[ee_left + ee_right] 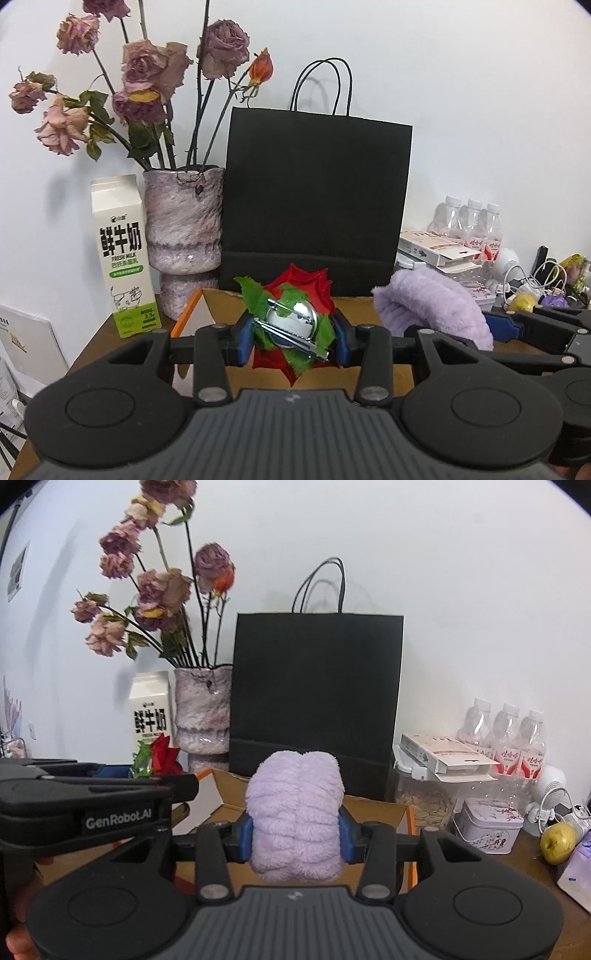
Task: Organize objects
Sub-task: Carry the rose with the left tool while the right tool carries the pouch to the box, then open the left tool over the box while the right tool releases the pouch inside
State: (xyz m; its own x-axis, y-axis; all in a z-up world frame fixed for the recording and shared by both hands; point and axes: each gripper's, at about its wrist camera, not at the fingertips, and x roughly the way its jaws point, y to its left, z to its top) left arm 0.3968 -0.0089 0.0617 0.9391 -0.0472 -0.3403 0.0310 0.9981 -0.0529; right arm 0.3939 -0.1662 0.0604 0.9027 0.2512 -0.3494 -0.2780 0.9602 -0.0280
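Left claw (291,341): closed on a red artificial rose clip (293,325), green leaves and shiny metal clasp facing the camera, pinched between both blue pads and held above the open cardboard box (218,299); right claw (295,834): closed on a lilac plush item (295,816), ribbed and fluffy, possibly a headband though the bundle is too bunched to be sure, also held over the cardboard box; the two claws sit side by side, the left one's rose just left of the plush; behind the box, a black paper bag (317,192) stands upright against the white wall; left of the bag, a mottled purple vase (184,236) of dried roses (155,74), then a milk carton (123,258) just beside the vase; right side of the bench (532,864): three water bottles (506,734), a flat white carton (443,753) resting atop a clear jar (424,797), a floral tin (487,823), a yellow-green apple (557,843), white cables (554,801).
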